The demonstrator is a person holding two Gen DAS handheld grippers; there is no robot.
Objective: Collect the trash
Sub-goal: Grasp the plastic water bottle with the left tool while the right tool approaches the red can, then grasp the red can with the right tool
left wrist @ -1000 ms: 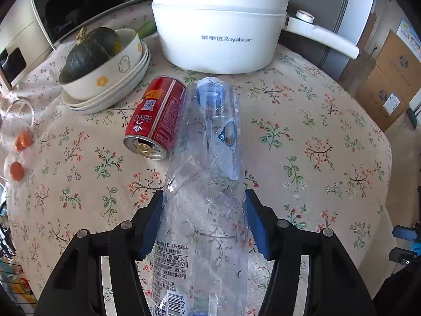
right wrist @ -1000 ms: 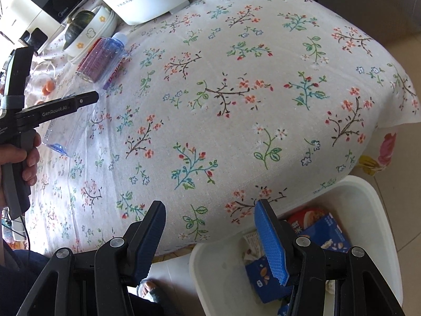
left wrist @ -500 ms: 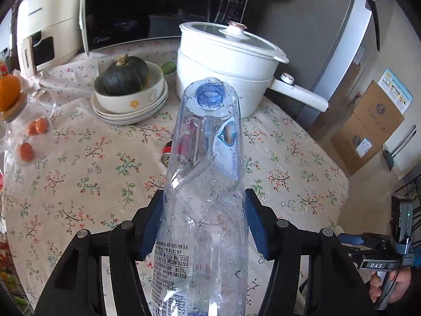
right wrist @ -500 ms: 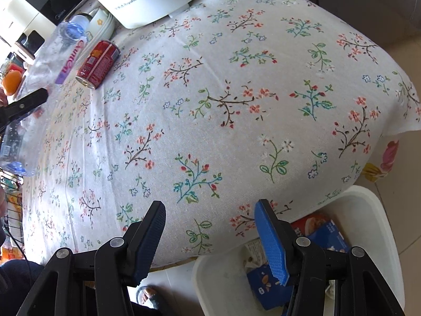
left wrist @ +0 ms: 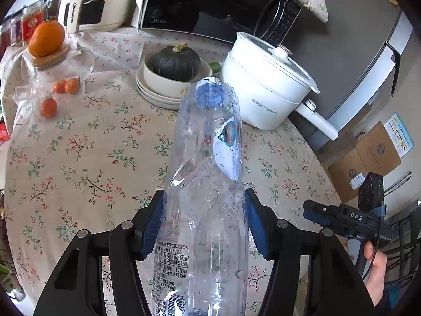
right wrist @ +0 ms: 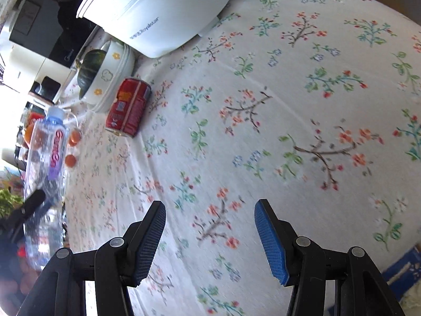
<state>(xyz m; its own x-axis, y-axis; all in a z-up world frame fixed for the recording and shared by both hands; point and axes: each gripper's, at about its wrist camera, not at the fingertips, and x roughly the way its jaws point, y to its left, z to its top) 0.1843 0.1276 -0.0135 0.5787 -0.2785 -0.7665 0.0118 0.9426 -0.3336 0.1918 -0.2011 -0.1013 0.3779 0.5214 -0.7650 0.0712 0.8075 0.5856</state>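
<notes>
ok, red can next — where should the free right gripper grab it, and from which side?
The red can lies on its side beside the stacked bowls, the top end facing the camera. Probably best to grip mid-body across the round wall, coming from above with one finger on each long side. The right gripper is open and empty.

Daylight falls on a floral-clothed counter (left wrist: pixel 79 158), a grey refrigerator (left wrist: pixel 368 52) and stacked cardboard boxes (left wrist: pixel 368 158) behind.
</notes>
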